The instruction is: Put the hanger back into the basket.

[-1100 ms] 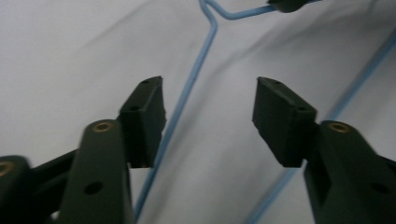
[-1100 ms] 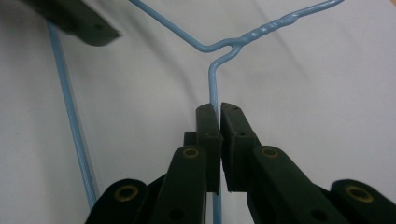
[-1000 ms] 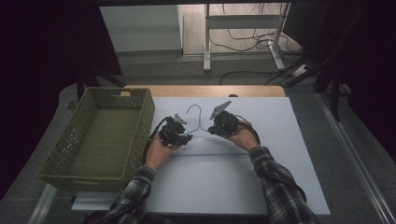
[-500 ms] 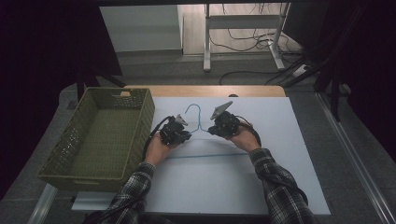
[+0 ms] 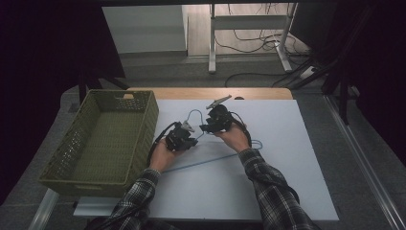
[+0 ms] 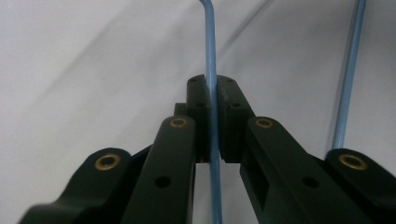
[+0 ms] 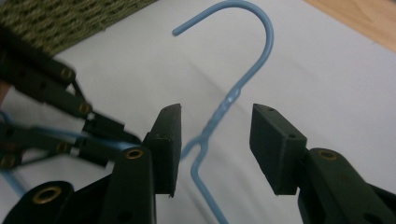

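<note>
A light blue wire hanger [image 5: 210, 159] lies on the white table [image 5: 287, 167], its hook [image 5: 194, 112] pointing away from me. My left gripper [image 5: 187, 129] is shut on the hanger's left sloping wire [image 6: 211, 46], which runs straight between its pads [image 6: 198, 107]. My right gripper [image 5: 207, 127] stands open, one jaw on each side of the twisted neck [image 7: 223, 109] below the hook [image 7: 266, 42], not touching it. In the right gripper view, the left gripper [image 7: 100, 128] sits close by at the left.
A green woven basket [image 5: 122, 95] stands on the table's left part, close to the left hand. A wooden strip [image 5: 258, 93] runs along the far edge. Bare white surface spreads to the right and toward me.
The hanger's bottom bar has tilted, its left end now nearer to me. Both hands stay almost where they were.
</note>
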`<state>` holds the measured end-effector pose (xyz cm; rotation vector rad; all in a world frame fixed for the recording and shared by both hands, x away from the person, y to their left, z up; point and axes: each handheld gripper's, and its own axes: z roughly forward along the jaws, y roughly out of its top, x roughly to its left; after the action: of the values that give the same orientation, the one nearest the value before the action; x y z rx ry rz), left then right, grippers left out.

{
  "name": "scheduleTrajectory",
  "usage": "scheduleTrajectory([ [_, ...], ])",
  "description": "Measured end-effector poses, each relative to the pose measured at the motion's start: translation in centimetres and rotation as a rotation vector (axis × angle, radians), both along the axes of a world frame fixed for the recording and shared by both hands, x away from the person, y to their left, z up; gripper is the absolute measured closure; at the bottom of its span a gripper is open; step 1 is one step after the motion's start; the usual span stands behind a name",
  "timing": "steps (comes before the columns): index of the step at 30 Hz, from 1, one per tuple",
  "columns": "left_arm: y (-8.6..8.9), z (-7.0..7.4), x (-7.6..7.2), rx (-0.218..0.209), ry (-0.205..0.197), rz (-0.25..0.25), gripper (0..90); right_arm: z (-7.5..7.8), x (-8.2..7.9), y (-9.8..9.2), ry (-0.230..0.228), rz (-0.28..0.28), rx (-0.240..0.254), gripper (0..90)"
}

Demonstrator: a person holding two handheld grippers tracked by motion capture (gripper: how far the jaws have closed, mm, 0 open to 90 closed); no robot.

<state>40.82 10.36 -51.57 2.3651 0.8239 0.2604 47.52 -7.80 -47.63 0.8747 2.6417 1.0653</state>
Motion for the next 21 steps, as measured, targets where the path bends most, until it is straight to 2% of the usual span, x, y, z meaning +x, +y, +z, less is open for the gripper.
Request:
scheduleTrajectory([
  [3, 0.0, 0.0, -0.1, -0.006, 0.002, -0.006, 85.2, -0.5, 0.6, 0.8, 0.046, -0.038, 0.001, 58.9],
  [5, 0.0, 0.1, -0.2, -0.01, 0.002, -0.005, 85.2, -0.7, 0.7, 1.0, 0.053, -0.053, -0.012, 69.0],
  [6, -0.1, 0.2, -0.2, -0.012, 0.008, -0.009, 85.2, -0.7, 0.7, 1.0, 0.053, -0.053, -0.012, 69.0],
  [7, -0.2, 0.4, -0.4, -0.015, 0.016, -0.01, 84.5, -0.5, 0.6, 1.0, 0.085, -0.073, 0.011, 75.6],
  [8, -0.2, 0.5, -0.5, -0.023, 0.021, -0.014, 83.3, -0.4, 0.6, 0.9, 0.101, -0.078, 0.031, 78.3],
  [11, -0.3, 1.6, -1.1, -0.065, 0.04, 0.024, 67.6, 0.4, 0.4, 0.2, 0.187, -0.09, 0.171, 85.2],
  [12, -0.3, 2.1, -1.4, -0.067, 0.036, 0.037, 63.6, 0.9, 0.2, 0.2, 0.173, -0.086, 0.169, 85.3],
  [13, -0.2, 2.6, -1.7, -0.075, 0.036, 0.046, 57.5, 1.3, -0.1, 0.3, 0.14, -0.082, 0.14, 85.4],
  [15, 0.0, 3.6, -2.3, -0.096, 0.038, 0.061, 48.7, 2.1, -0.5, 0.1, 0.132, -0.077, 0.155, 85.4],
  [16, 0.0, 3.6, -2.3, -0.096, 0.038, 0.061, 45.6, 2.1, -0.5, 0.1, 0.132, -0.077, 0.155, 85.4],
  [18, 0.4, 4.5, -3.0, -0.145, 0.056, 0.064, 42.3, 2.8, -1.1, -0.4, 0.131, -0.081, 0.185, 85.4],
  [19, 0.7, 5.1, -3.4, -0.176, 0.083, 0.046, 38.1, 3.5, -1.7, -0.8, 0.11, -0.071, 0.19, 85.5],
  [20, 0.7, 5.1, -3.4, -0.176, 0.083, 0.046, 34.6, 3.5, -1.7, -0.8, 0.11, -0.071, 0.19, 85.5],
  [21, 0.9, 5.7, -4.0, -0.21, 0.1, 0.025, 33.3, 4.1, -2.4, -1.1, 0.093, -0.058, 0.2, 85.4],
])
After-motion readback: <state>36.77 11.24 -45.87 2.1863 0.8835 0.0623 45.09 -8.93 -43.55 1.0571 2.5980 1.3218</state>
